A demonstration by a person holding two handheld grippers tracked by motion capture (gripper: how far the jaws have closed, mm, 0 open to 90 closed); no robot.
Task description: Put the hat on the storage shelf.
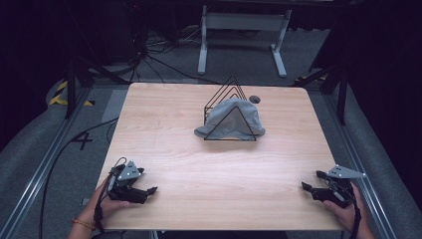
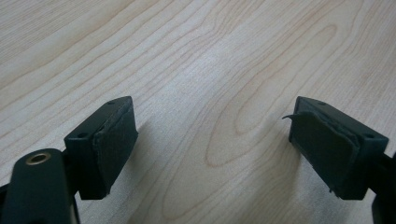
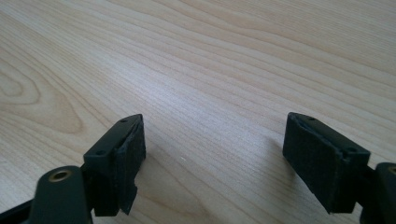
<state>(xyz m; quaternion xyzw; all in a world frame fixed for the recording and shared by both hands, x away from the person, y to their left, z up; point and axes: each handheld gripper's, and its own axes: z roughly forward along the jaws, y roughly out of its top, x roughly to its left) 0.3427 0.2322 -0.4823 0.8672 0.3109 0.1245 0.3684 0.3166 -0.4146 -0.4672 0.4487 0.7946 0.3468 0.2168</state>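
1. High view, item one: we hold the left gripper point(image 1: 149, 190) low over the near left corner of the wooden table point(image 1: 164, 124), its jaws spread with nothing between them.
2. Item two: we hold the right gripper point(image 1: 307, 187) by the near right edge, its jaws likewise spread and bare.
3. Item three: a grey cloth point(image 1: 230, 119), rumpled, lies draped in a black wire rack point(image 1: 231, 102) of triangular dividers, at the far middle of the table, well apart from both grippers.
4. Left gripper view: pads point(image 2: 109, 151) wide apart over bare wood grain. Right gripper view: pads point(image 3: 126, 161) the same.
5. Progress, as we judge it: neither gripper has reached the cloth; the handling of cloth and rack looks not yet begun, and the reach forward, the grasp and all that follows remain.
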